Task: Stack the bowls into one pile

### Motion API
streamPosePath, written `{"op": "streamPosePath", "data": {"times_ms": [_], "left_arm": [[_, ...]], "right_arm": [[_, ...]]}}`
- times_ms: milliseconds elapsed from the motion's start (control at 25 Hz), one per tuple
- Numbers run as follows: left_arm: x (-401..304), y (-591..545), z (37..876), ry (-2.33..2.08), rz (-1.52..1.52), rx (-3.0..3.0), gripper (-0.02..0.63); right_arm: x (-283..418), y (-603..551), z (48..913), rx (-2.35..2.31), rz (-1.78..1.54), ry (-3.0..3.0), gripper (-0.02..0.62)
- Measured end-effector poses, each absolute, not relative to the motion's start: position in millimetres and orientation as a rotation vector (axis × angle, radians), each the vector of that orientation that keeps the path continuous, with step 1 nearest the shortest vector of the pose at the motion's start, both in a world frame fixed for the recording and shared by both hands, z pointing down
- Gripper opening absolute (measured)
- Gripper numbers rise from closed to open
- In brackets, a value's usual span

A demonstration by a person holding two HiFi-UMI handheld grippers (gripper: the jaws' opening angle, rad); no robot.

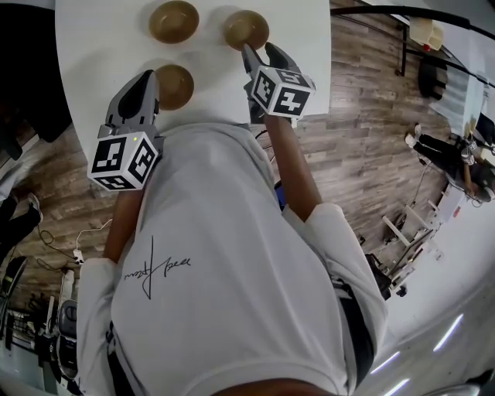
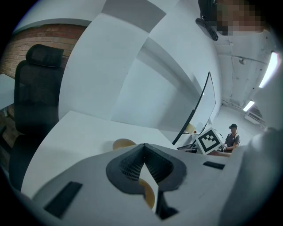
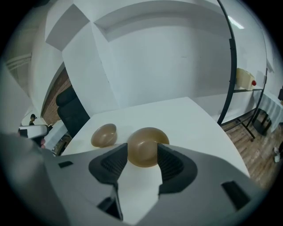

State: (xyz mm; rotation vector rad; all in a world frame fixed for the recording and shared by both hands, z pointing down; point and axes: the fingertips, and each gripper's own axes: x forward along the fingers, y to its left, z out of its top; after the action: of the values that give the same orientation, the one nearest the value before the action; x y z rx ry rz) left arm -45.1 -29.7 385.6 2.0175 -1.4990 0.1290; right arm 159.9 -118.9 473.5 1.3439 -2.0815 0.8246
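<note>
On the white worktop, the head view shows three smooth, round brown bowls lying apart: far bowl, right bowl, near bowl. The left gripper view has the left tool with ribbed pads pressed together on nothing beside the near bowl, likely waiting. The right gripper view shows the right tool spread, the right bowl framed between its pads but not pinched, seemingly lined up to grasp.

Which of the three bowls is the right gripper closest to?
The far-right bowl, just ahead of the right gripper's open jaws; the far-left bowl and the nearer bowl lie further left.
</note>
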Motion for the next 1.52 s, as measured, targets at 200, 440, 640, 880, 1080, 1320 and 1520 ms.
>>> {"op": "streamPosePath", "data": {"times_ms": [200,440,640,880,1080,1320,1520], "left_arm": [[-53,-30,389,-1.502,0.119,1.995,0.008],[-53,-33,397,-1.479,0.117,1.981,0.008],[-52,-34,398,-1.471,0.115,1.971,0.008],[-54,-34,399,-1.474,0.104,1.948,0.008],[-56,-35,399,-1.470,0.093,1.934,0.008],[-57,-34,400,-1.466,0.088,1.928,0.008],[-63,-28,401,-1.462,0.078,1.923,0.008]], "right_arm": [[169,-128,485,1.375,0.816,-2.031,0.225],[176,-136,505,1.386,0.849,-1.978,0.233],[188,-138,520,1.451,0.952,-1.917,0.232],[196,-138,527,1.487,1.091,-1.895,0.224],[195,-140,528,1.486,1.163,-1.896,0.192],[194,-136,533,1.477,1.240,-1.893,0.146],[187,-129,535,1.470,1.320,-1.892,0.096]]}}
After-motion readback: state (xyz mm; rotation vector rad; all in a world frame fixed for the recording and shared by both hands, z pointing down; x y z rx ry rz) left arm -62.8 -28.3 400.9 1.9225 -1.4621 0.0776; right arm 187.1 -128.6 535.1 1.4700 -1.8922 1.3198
